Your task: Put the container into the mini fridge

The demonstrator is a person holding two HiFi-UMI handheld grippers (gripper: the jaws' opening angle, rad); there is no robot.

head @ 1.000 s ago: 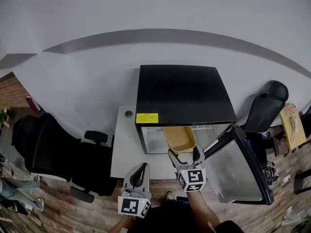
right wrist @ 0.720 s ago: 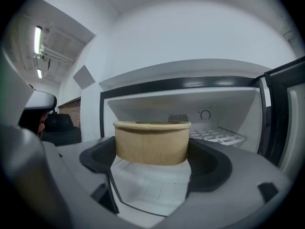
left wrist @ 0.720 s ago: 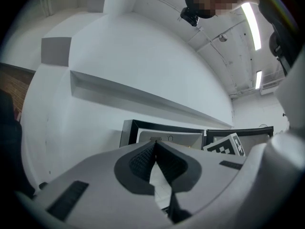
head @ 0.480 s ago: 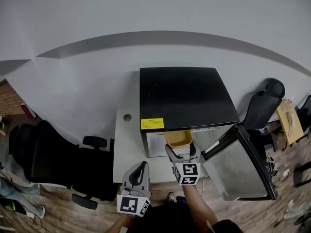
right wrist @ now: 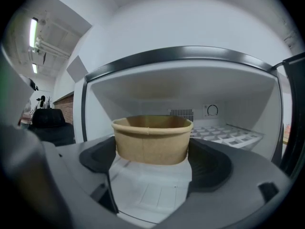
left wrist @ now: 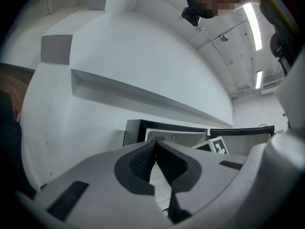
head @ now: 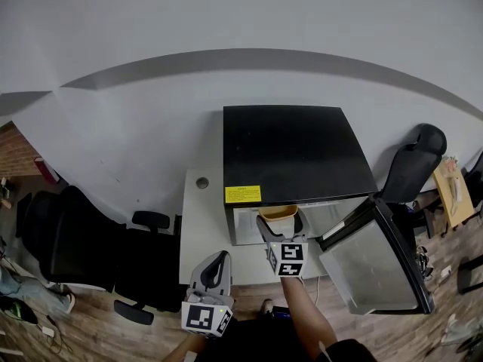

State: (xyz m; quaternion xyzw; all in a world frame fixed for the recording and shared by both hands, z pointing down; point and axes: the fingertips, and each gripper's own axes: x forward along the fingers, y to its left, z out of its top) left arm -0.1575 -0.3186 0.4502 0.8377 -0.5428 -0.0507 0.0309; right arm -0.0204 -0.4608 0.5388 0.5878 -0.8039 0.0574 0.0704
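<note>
Upright, open-topped tan paper container [right wrist: 151,140] at the mouth of the open black mini fridge [head: 298,149]

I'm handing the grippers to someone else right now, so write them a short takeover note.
Right gripper: shut on the brown paper container, held upright at the mini fridge opening.
Left gripper: jaws together, empty, held low in front of the white table.
Done: fridge door open, container gripped.
Left: move it further in, set it on the fridge floor, release, withdraw; probably close the door.
</note>
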